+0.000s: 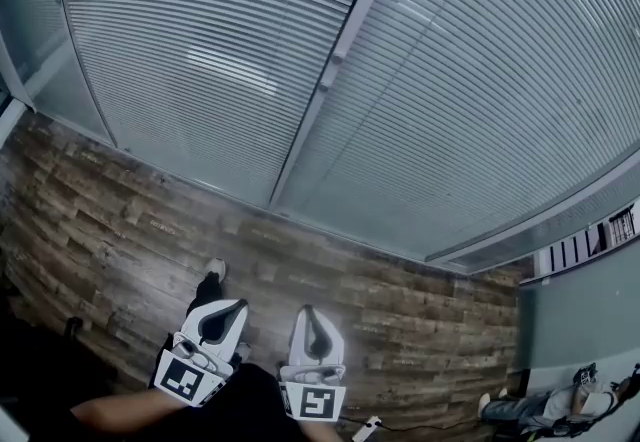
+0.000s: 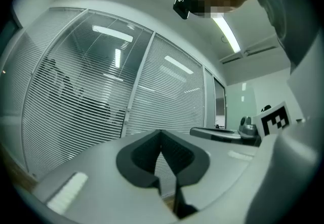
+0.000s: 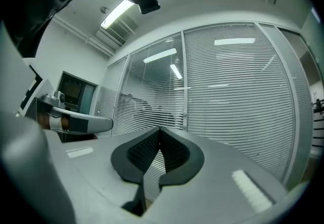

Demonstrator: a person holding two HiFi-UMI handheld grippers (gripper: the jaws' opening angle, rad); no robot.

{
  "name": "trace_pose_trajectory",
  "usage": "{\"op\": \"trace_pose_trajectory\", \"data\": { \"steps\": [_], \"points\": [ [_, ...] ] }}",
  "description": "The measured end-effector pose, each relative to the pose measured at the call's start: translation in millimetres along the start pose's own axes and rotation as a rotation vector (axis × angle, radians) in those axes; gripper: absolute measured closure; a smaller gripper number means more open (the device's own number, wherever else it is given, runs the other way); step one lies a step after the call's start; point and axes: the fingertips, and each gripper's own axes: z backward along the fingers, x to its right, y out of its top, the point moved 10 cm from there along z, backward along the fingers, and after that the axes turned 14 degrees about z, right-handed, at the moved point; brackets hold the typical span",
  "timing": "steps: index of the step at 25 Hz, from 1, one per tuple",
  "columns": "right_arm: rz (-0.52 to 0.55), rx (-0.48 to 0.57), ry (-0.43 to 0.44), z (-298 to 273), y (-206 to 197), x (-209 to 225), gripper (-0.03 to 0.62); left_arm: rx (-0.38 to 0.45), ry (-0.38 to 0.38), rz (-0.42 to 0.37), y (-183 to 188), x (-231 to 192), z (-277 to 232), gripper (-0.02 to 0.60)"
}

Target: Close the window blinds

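The left gripper [image 1: 222,315] and the right gripper [image 1: 310,322], low in the frame, are both closed and empty. The blinds [image 1: 220,50] above are untouched, and I judge the closing is not yet begun.

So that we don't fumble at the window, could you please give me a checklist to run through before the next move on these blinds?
1. Left tool empty: ok, jaws together on nothing.
2. Right tool empty: ok, jaws together on nothing.
3. Left white slatted blind shut: not ok, dark shapes show through its slats.
4. Right white slatted blind shut: ok, nothing shows through.
5. Blind control found: cannot tell; only a small fitting on the grey frame post between the blinds shows.
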Motion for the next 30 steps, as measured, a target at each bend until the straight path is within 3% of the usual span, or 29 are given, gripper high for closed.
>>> {"op": "trace_pose_trajectory", "data": {
  "steps": [5,12,17,22,30],
  "points": [
    [0.008,-0.025,-0.007,-28.0,-3.3,7.5,0.592,-0.068,0.009,0.049,-1.5,-28.1,-30.6,0.583],
    [0.036,-0.04,-0.051,-84.3,1.2,23.8,0.592,-0.039,-0.02,0.036,22.0,-57.1,-73.6,0.583],
    [0.025,-0.064,-0.036,-127.0,-2.1,27.7,0.592,-0.035,-0.073,0.008,36.6,-72.7,-106.9,0.583],
    [0.012,-0.095,0.017,-170.8,0.2,23.5,0.592,-0.055,-0.046,0.049,46.2,-97.9,-127.9,0.583],
    [0.04,-0.13,-0.017,-232.4,2.0,41.9,0.591,-0.071,-0.029,0.057,66.9,-145.9,-165.8,0.583]
  ]
}}
